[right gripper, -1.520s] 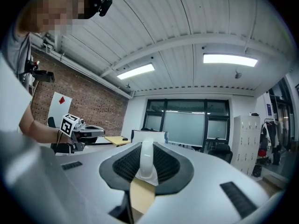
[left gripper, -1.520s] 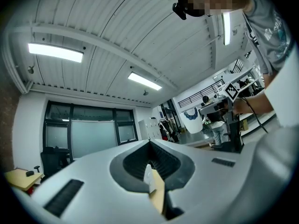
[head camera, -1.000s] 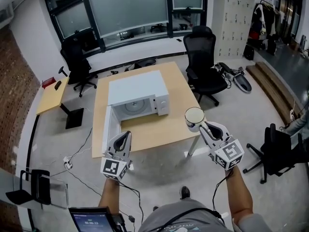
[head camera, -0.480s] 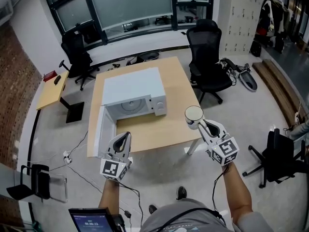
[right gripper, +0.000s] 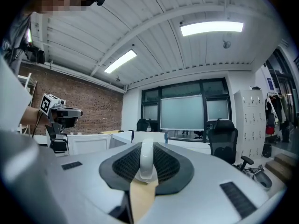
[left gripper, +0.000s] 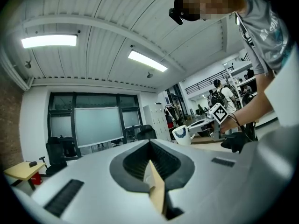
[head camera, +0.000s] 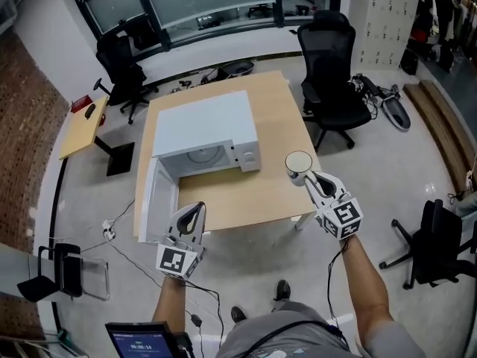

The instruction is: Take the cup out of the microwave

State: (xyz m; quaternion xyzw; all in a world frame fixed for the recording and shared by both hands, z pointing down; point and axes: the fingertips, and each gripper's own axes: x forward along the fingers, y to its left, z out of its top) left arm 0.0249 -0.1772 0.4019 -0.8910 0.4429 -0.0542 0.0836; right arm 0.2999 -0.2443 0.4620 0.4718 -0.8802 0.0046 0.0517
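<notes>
The white microwave (head camera: 205, 129) stands on a light wooden table (head camera: 246, 200) with its door (head camera: 151, 200) swung open to the left. A white cup (head camera: 299, 162) hangs over the table's right side, near the edge. My right gripper (head camera: 308, 176) is shut on the cup's handle, and the white handle (right gripper: 146, 160) shows between its pads. From the left gripper view the cup (left gripper: 180, 133) appears far off to the right. My left gripper (head camera: 195, 209) hovers at the table's front edge beside the door, shut with nothing in it.
Black office chairs stand behind the table at the right (head camera: 335, 73) and the left (head camera: 119, 69). Another chair (head camera: 440, 237) is on the floor to the right. A small side table (head camera: 82, 129) sits at the left, and cables (head camera: 112, 233) trail below it.
Both grippers have sunk and shifted. The cup, still in the right gripper, has come in lower over the table's right side. The microwave door stays open.
</notes>
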